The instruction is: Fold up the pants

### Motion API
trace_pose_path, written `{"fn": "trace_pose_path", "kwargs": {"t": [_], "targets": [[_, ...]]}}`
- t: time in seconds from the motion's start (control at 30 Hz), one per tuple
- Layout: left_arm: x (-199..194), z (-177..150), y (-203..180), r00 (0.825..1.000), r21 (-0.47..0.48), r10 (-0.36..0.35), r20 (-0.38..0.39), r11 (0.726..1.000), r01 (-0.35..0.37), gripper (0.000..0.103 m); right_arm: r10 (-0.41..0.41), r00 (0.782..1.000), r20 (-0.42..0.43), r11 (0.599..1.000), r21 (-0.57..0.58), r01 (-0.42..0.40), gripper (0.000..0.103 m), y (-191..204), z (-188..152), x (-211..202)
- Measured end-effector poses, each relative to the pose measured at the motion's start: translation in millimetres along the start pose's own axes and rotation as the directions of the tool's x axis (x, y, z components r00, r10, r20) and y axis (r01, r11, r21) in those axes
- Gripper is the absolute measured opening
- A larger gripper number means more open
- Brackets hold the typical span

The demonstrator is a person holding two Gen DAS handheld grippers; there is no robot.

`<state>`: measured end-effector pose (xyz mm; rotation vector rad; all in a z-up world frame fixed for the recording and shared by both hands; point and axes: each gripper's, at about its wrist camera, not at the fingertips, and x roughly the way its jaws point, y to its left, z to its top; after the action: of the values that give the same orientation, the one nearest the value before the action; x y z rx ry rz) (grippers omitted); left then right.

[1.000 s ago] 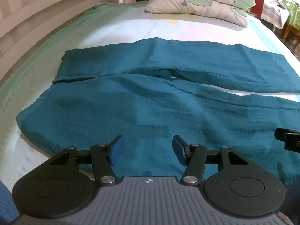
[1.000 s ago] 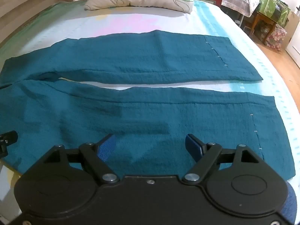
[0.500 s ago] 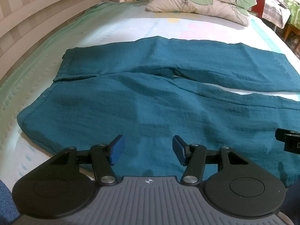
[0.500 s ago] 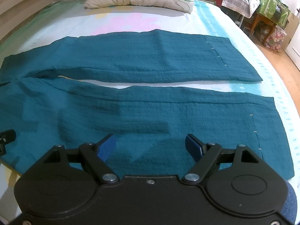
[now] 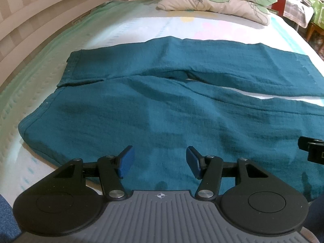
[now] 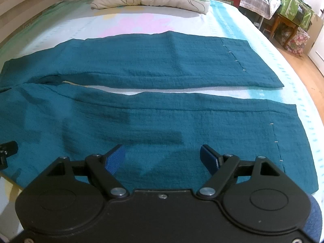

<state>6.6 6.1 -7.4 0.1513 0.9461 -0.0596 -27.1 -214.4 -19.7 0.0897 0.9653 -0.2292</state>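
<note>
In the left wrist view, crinkled teal pants (image 5: 162, 109) are seen laid flat on a pastel bedsheet (image 5: 125, 26), with leaf-print pillows (image 5: 218, 0) beyond. The left gripper (image 5: 159, 162) is held spread above the near edge.

In the right wrist view, both legs are seen parted by a narrow gap, and the right gripper (image 6: 162, 158) is likewise spread, nothing being pinched.

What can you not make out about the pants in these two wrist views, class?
- Pants, left wrist view: near edge hidden behind the left gripper; leg ends cut off at the right edge.
- Right wrist view: waistband cut off at the left edge; near edge hidden behind the right gripper.
</note>
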Motion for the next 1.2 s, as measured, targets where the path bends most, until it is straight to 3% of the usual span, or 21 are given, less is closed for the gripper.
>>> {"fn": "trace_pose_path", "kwargs": {"t": [1.0,1.2], "targets": [[1.4,-0.5,-0.8,1.000,0.012,0.005,-0.010,1.000,-0.005,0.055,0.002,1.000,-0.005,1.000,-0.008,-0.002,0.082,1.3,-0.3,1.9],[2.3,-0.9,-0.8,1.000,0.014,0.003,-0.015,1.000,-0.003,0.054,0.012,1.000,-0.022,1.000,0.011,-0.012,0.076,-0.1,0.3,3.4]]}}
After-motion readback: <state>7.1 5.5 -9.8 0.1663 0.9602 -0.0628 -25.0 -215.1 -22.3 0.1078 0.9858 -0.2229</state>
